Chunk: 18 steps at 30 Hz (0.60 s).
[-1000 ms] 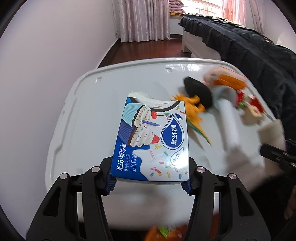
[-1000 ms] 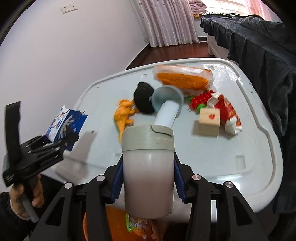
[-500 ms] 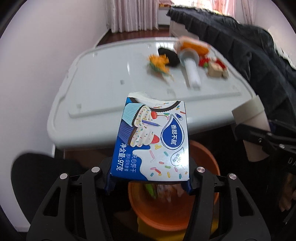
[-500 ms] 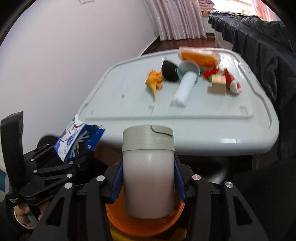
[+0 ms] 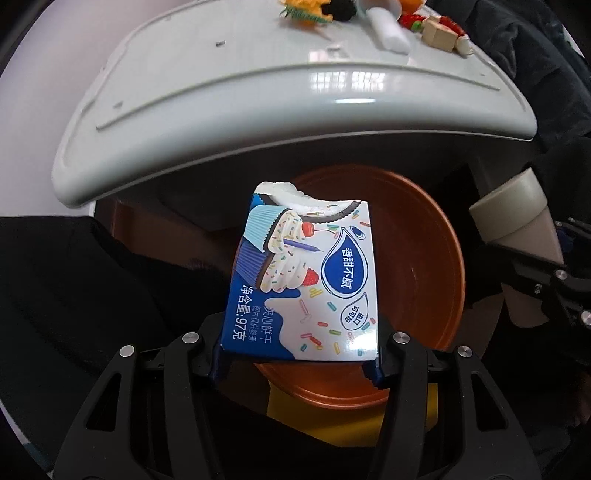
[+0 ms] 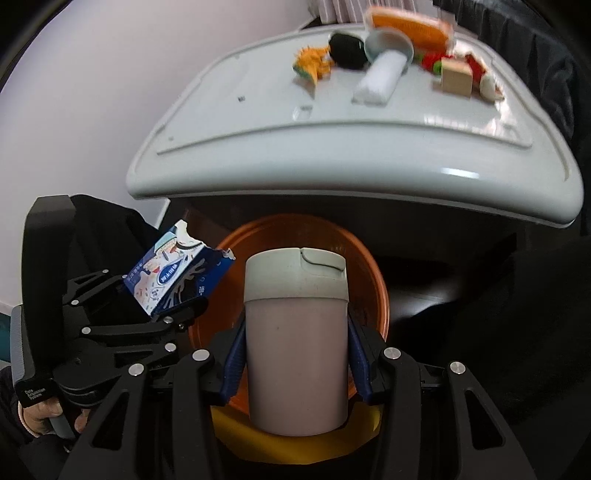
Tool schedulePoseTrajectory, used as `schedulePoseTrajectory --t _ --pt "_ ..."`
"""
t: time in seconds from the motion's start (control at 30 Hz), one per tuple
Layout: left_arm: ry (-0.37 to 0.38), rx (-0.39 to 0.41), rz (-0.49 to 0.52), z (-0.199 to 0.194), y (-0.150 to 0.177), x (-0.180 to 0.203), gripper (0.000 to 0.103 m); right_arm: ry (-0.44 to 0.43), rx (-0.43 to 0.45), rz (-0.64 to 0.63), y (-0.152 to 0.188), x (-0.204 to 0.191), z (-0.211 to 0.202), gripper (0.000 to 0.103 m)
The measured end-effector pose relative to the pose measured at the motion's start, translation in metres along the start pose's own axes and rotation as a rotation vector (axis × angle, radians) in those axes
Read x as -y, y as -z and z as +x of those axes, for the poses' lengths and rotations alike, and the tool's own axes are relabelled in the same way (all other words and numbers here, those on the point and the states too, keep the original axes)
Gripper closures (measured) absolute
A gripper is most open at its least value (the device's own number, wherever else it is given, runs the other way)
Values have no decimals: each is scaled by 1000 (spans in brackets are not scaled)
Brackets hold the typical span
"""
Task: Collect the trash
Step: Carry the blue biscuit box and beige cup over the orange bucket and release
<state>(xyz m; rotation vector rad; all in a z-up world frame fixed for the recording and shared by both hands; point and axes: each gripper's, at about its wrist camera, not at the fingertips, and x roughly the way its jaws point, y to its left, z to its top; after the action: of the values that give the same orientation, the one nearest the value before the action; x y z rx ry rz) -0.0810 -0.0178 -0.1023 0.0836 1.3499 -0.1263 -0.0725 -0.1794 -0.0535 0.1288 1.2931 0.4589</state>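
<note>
My left gripper (image 5: 297, 363) is shut on a blue and white biscuit box (image 5: 303, 277) and holds it over an orange bin (image 5: 417, 258) that stands below the table's front edge. My right gripper (image 6: 295, 360) is shut on a lidded paper cup (image 6: 297, 332), also above the orange bin (image 6: 373, 280). The cup shows at the right of the left wrist view (image 5: 517, 229). The box and the left gripper show at the left of the right wrist view (image 6: 177, 273).
A white plastic table (image 6: 258, 122) lies ahead and above the bin. At its far side lie an orange toy dinosaur (image 6: 312, 62), a black object (image 6: 347, 48), a white tube (image 6: 380, 77), a wooden block (image 6: 456, 75) and an orange packet (image 6: 410, 26). Dark fabric hangs at the right.
Both grippers have dropped from table height and pulled back, with the box and the cup still held. They now hang over the orange bin below the table edge.
</note>
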Motion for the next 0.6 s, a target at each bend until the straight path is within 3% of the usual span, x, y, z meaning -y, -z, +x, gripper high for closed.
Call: schedulePoseTrajectory --t 0.23,0.3,0.4,0.6 --pt "-20 -40 -26 8 -2 -5 49 -8 -41 20 0 4 12 55" --pt "-35 -46 -26 9 -1 -5 40 -5 -39 27 -2 3 13 39" --pt "-43 -26 -26 4 -2 -5 31 -7 -18 39 -4 5 9 39" --pt "-38 -11 -38 0 -5 -6 30 -15 22 65 -4 10 -1 39"
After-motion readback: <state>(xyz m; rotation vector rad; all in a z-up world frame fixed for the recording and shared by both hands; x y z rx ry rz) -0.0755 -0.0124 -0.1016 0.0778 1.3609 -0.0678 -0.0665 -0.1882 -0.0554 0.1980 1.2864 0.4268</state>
